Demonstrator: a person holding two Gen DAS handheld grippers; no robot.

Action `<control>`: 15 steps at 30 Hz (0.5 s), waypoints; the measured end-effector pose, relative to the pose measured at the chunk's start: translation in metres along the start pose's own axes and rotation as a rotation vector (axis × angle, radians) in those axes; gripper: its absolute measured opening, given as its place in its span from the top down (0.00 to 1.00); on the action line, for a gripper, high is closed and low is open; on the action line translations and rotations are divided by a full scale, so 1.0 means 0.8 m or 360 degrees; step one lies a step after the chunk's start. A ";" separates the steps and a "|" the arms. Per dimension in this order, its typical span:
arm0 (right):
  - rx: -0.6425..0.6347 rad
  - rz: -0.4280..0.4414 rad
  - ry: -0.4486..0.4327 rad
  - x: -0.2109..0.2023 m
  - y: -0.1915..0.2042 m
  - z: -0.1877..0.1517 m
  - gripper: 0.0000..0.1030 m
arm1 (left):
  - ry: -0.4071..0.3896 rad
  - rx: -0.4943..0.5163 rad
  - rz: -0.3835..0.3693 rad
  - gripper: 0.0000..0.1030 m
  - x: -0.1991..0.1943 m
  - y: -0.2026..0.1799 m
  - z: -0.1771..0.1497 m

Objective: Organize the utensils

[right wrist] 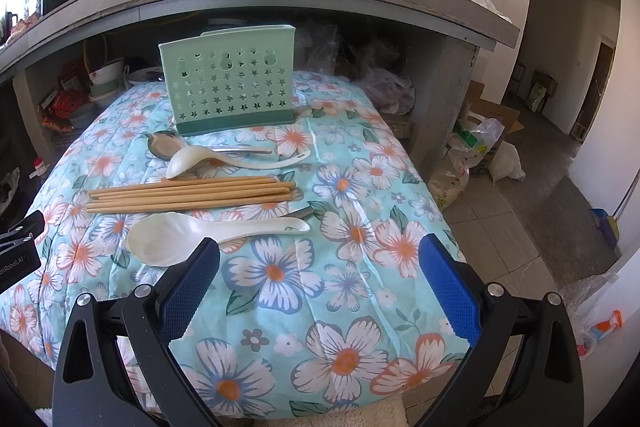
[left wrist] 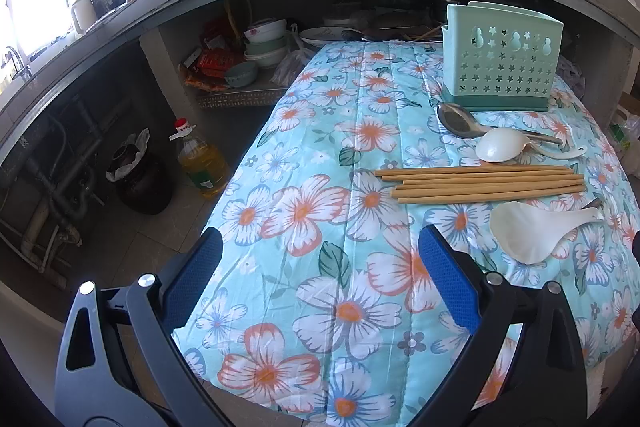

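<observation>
Left wrist view: left gripper (left wrist: 320, 267) is hovering wide open w/ nothing in it, over the floral cloth (left wrist: 304, 155). The green holder (left wrist: 500, 57) is standing upright at the far edge; chopsticks (left wrist: 484, 183) are lying mid-cloth between 2 white spoons.

Right wrist view: right gripper (right wrist: 320, 267) is gaping too, holding nothing. The rice paddle (right wrist: 200, 235) is lying just beyond its left finger, near-side of the chopsticks (right wrist: 188, 195); steel spoon (right wrist: 168, 145) is resting by the holder (right wrist: 230, 85).

Utensil holder (right wrist: 230, 87) interior hidden behind wall.
</observation>
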State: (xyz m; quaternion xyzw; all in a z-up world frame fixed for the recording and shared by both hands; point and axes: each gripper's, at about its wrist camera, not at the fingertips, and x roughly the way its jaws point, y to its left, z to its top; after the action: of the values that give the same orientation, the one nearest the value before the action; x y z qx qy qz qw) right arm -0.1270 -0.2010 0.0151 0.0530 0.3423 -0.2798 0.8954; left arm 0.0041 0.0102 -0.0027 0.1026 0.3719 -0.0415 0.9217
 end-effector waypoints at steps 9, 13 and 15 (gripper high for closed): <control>0.0000 -0.0002 -0.0002 -0.002 0.000 0.002 0.06 | 0.0002 -0.0001 0.0000 0.08 0.000 -0.001 0.000; -0.0001 -0.0002 -0.0002 -0.002 0.001 0.003 0.06 | 0.0001 -0.0001 0.0000 0.08 0.000 -0.001 0.000; 0.0000 -0.0002 -0.0003 -0.002 0.001 0.003 0.06 | 0.0001 0.0000 -0.0005 0.08 0.000 0.000 0.000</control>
State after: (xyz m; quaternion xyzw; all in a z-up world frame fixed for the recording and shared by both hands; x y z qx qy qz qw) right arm -0.1266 -0.2002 0.0180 0.0526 0.3415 -0.2804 0.8955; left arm 0.0039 0.0101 -0.0029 0.1021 0.3724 -0.0431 0.9214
